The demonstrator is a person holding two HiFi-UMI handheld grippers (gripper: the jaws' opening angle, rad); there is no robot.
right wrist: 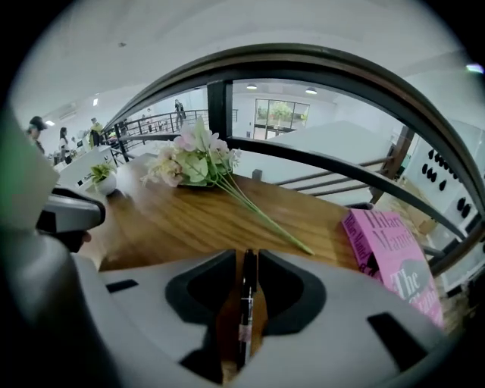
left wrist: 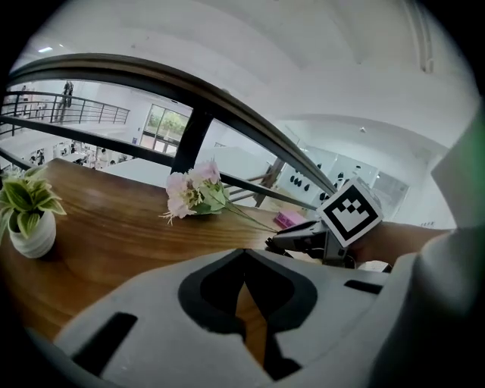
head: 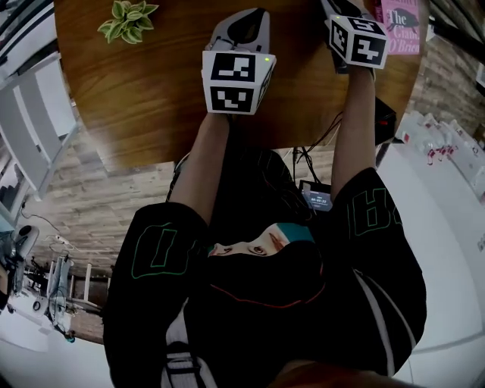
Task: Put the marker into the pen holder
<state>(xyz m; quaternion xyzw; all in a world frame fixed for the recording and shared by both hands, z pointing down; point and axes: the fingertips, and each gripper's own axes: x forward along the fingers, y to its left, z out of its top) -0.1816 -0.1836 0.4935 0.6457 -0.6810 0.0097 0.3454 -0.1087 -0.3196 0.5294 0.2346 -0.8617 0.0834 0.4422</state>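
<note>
Gripping a black marker in the right tongs over the desk
Left tongs beside them — pressed together, empty.

A wooden table carries a potted plant, cut flowers and a pink book.

Left of the pink book, the marker loses its lower end inside the right claw. In the head view that claw's cube and the top edge cut off the book.
</note>
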